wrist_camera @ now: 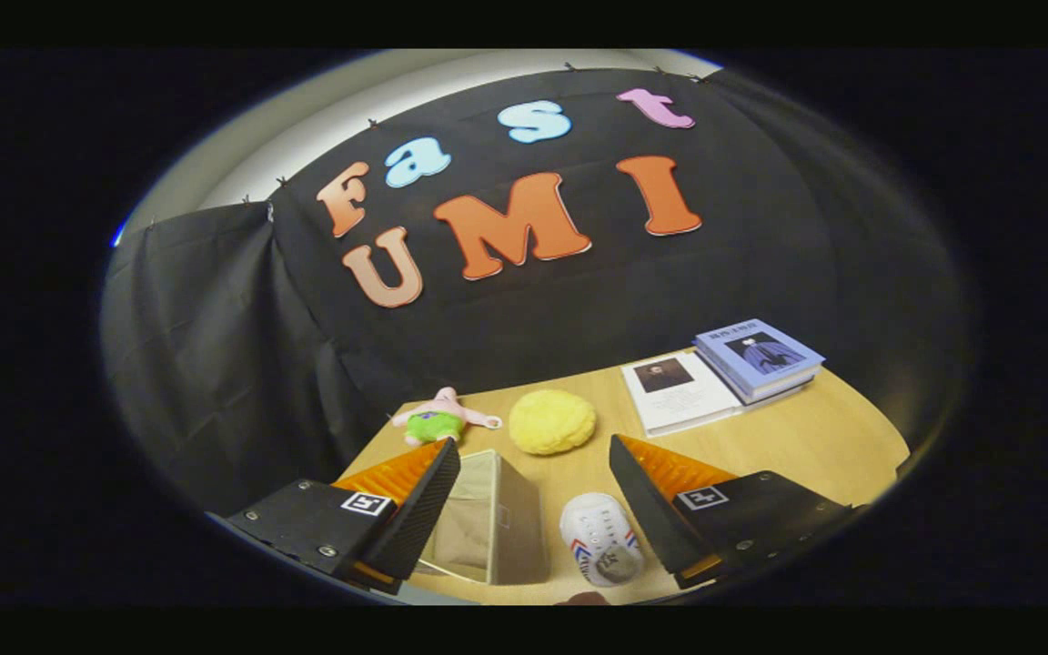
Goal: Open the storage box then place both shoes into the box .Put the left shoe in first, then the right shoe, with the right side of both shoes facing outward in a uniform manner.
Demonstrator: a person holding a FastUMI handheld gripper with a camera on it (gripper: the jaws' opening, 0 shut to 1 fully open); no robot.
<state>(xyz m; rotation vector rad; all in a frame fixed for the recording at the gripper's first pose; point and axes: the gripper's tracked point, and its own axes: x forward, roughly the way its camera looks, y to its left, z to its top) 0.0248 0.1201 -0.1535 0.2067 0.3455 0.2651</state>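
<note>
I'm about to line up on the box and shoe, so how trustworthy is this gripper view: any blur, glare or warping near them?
Gripper view: strong fisheye bending, table edge curved; storage box and white shoe between the open gripper's fingers look soft and dim; no glare; yellow sponge and books evenly lit.

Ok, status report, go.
Gripper open, holding nothing. Box and one shoe side by side between the fingers, on the table. Yellow sponge beyond, not blocking.
</note>
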